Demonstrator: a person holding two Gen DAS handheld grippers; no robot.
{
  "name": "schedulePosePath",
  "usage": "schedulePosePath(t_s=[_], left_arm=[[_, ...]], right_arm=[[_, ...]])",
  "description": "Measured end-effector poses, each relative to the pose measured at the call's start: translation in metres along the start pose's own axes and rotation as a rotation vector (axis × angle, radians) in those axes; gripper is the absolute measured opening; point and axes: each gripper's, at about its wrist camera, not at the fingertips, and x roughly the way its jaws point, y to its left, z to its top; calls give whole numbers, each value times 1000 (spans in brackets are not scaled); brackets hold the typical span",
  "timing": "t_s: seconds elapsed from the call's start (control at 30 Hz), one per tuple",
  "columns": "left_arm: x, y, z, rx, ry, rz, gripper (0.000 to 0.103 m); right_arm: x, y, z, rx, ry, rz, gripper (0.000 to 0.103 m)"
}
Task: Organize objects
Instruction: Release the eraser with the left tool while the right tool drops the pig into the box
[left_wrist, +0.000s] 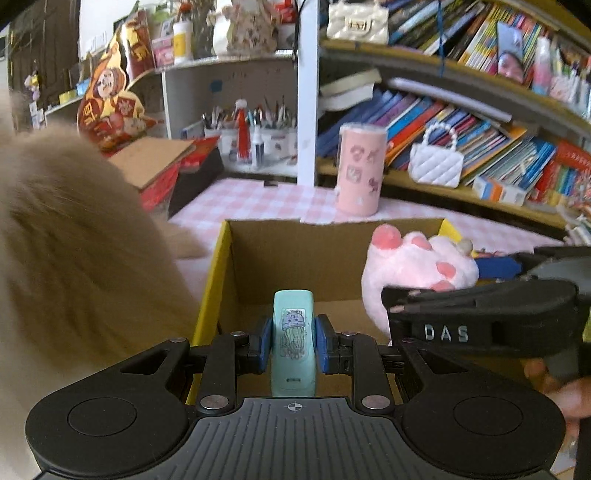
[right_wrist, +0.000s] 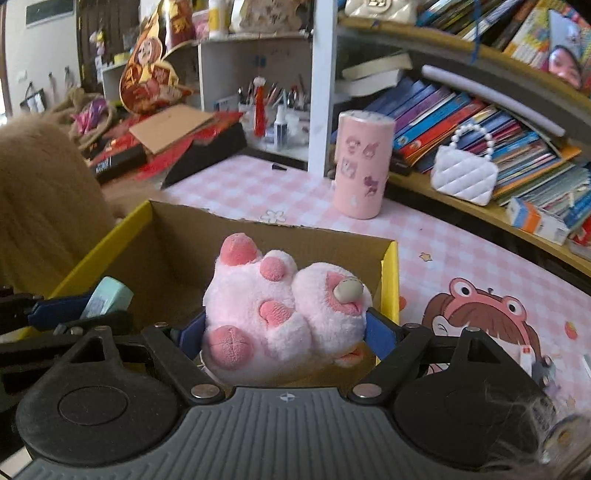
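Note:
My left gripper (left_wrist: 293, 341) is shut on a mint-green stapler (left_wrist: 293, 343) with a jellyfish sticker, held upright over the near edge of an open cardboard box (left_wrist: 334, 254) with yellow outer sides. The right gripper (right_wrist: 284, 332) is closed around a pink plush paw toy (right_wrist: 273, 310), its blue pads pressing both sides, above the same box (right_wrist: 177, 251). In the left wrist view the plush toy (left_wrist: 417, 266) hangs at the box's right side. In the right wrist view the stapler (right_wrist: 107, 297) shows at the left, over the box's left wall.
A pink cylinder with stickers (left_wrist: 360, 170) stands on the pink checked tablecloth (right_wrist: 461, 251) behind the box. A large tan plush (left_wrist: 66, 240) fills the left. A white quilted handbag (right_wrist: 465, 173) sits on a shelf of books. Pen holders (left_wrist: 255, 140) stand in the white shelf.

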Motion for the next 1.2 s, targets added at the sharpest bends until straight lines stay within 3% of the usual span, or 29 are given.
schedulePosePath(t_s=[0.27, 0.3, 0.37, 0.43, 0.77, 0.97, 1.2], left_arm=[[20, -3, 1, -21, 52, 34, 27], [21, -4, 1, -25, 54, 35, 29], [19, -5, 1, -28, 44, 32, 48], [13, -6, 2, -29, 21, 31, 58], [-50, -2, 11, -59, -113, 15, 82], [-86, 3, -2, -73, -151, 5, 90], [-117, 8, -41, -77, -124, -1, 91]], right_arm=[[22, -7, 10, -14, 48, 50, 91], [23, -7, 11, -17, 47, 55, 91], [21, -8, 13, -11, 29, 53, 91], [16, -12, 16, 16, 3, 56, 92], [-56, -16, 17, 122, -163, 13, 91], [-110, -10, -11, 151, -250, -62, 91], [-151, 10, -70, 163, -261, -176, 89]])
